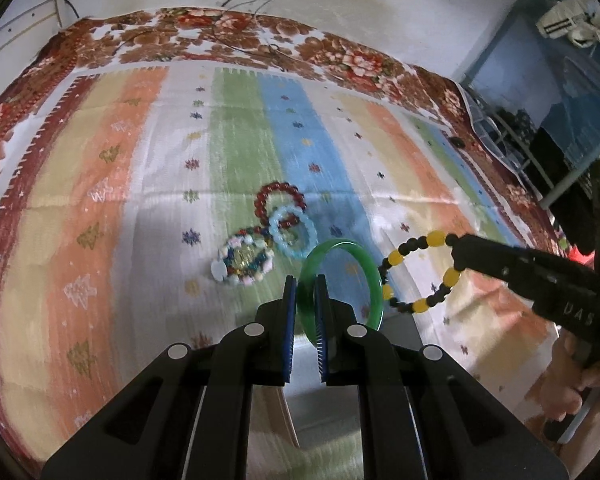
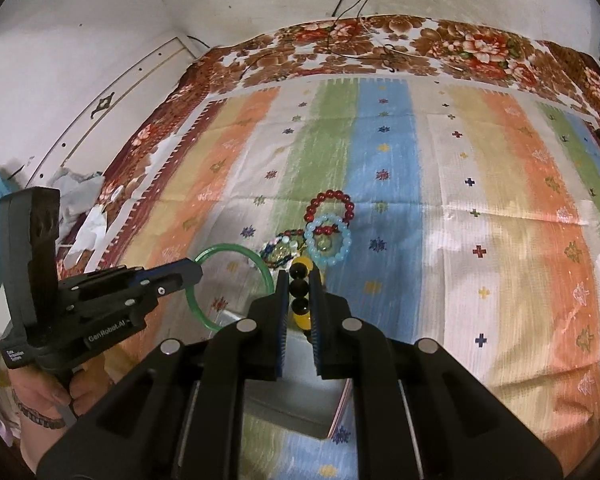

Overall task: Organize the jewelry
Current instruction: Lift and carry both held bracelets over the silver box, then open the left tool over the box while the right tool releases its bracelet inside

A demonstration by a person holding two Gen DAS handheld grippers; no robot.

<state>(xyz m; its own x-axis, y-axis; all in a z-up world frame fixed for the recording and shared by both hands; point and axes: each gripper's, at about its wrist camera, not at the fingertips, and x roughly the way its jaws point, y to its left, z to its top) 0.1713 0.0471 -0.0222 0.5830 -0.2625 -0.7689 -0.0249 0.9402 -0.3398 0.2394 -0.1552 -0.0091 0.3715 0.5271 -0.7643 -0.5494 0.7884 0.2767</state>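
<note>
I hold green bangle [image 1: 342, 280] clamped in left gripper [image 1: 307, 292], yellow-black bracelet [image 1: 424, 272] pinched in right gripper [image 2: 300, 292]; both lifted over grey box [image 2: 300, 412], likely for drop-in.

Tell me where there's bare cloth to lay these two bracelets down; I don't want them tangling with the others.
Crowded: the red bead bracelet, light blue bracelet and multicolored beaded piece overlap mid-cloth. Free: the stripes of the striped cloth right of that cluster, and those between it and the floral border. The gray box lies under the tongs.
</note>
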